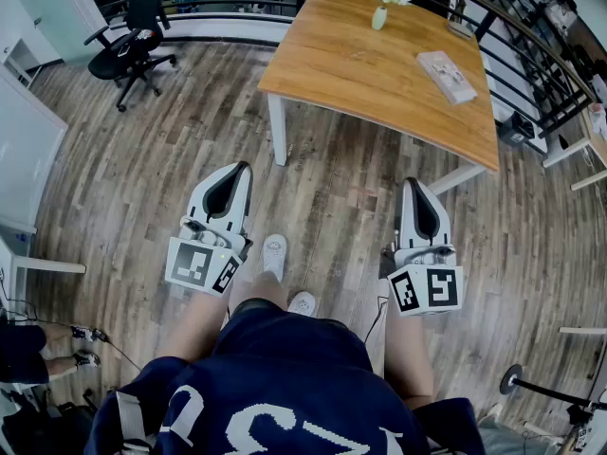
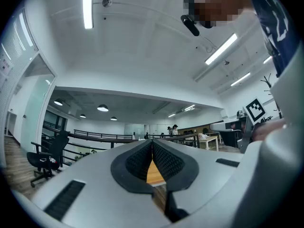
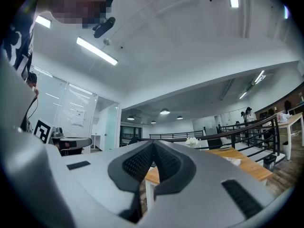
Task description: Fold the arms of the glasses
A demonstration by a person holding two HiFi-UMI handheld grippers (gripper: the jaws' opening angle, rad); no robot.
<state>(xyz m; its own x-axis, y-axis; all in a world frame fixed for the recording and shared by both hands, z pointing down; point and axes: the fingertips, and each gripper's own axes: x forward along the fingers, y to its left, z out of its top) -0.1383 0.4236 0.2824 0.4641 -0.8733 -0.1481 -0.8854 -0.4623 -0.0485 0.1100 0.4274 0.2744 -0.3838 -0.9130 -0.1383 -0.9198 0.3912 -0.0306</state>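
I cannot make out any glasses in these views. My left gripper [image 1: 244, 167] and right gripper [image 1: 413, 182] hang at waist height over the wooden floor, both pointing toward a wooden table [image 1: 360, 64]. Each is shut with nothing between its pads, as the left gripper view [image 2: 152, 142] and the right gripper view [image 3: 153, 143] show. On the table lie a white book [image 1: 446, 76] and a small dark thing [image 1: 462, 28] at the far edge, too small to tell. A vase of white flowers [image 1: 380, 8] stands at the back.
A black office chair [image 1: 128, 45] stands at the far left. A black railing [image 1: 531, 36] runs behind and to the right of the table. White cabinets [image 1: 24, 150] line the left side. My own shoes [image 1: 275, 254] are on the floor between the grippers.
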